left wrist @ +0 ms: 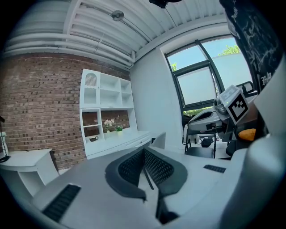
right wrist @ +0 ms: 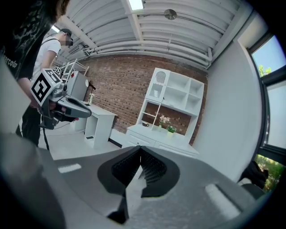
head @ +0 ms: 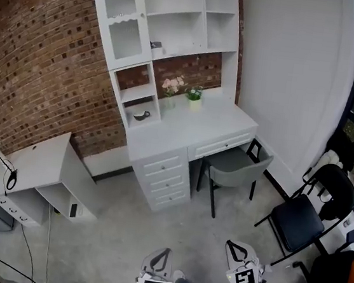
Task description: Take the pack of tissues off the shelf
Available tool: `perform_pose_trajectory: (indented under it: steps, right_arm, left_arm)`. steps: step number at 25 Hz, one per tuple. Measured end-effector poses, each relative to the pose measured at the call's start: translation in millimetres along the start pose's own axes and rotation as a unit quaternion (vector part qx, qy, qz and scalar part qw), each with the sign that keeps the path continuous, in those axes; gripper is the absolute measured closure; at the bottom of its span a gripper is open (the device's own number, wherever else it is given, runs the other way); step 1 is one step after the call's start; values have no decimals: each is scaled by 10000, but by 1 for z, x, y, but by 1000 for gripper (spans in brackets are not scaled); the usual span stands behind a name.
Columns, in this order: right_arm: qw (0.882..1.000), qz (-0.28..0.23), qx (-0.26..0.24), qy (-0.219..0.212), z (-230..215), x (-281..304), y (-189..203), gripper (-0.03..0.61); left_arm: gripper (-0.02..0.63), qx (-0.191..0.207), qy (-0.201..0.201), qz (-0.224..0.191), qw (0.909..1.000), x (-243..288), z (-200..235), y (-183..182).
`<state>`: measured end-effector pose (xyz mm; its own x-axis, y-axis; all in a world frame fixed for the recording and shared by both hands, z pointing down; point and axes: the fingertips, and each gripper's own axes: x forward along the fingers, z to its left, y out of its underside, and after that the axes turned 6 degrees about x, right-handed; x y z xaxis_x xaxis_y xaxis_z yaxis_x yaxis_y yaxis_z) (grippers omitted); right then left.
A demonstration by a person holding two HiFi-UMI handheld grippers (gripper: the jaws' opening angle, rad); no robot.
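A white desk with a tall shelf unit (head: pixel 172 22) stands against the brick wall, well ahead of me. On one of its open shelves lies a small pale thing (head: pixel 155 45) that may be the pack of tissues; it is too small to tell. My left gripper (head: pixel 162 252) and right gripper (head: pixel 235 245) hang low at the bottom of the head view, far from the shelf. In the left gripper view the left gripper (left wrist: pixel 144 150) has its jaws pressed together on nothing. The right gripper (right wrist: pixel 140 147) in its own view is shut too, and empty.
A grey chair (head: pixel 234 167) is pushed under the desk. Black chairs (head: pixel 302 217) stand at the right by the window. A low white cabinet (head: pixel 39 172) sits at the left. Pink flowers (head: pixel 172 86), a potted plant (head: pixel 195 98) and a dark bowl (head: pixel 142 115) rest on the desk unit.
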<state>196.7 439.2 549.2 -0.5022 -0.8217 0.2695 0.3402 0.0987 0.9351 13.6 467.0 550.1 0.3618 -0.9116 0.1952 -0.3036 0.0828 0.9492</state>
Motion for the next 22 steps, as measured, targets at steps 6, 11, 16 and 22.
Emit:
perform_pose_trajectory:
  steps: [6, 11, 16, 22]
  right_arm:
    - [9997, 107, -228, -10, -10, 29, -3, 574]
    - [9998, 151, -157, 7, -14, 49, -7, 574]
    - [9994, 223, -173, 177, -18, 75, -11, 574]
    - [9987, 132, -156, 470, -26, 112, -21, 574]
  left_arm:
    - [605, -119, -17, 8, 9999, 26, 19, 3]
    - [606, -52, 96, 6, 9999, 46, 34, 4]
    - [605, -77, 141, -102, 9998, 64, 61, 1]
    - [605, 131, 160, -161, 9997, 86, 98, 1]
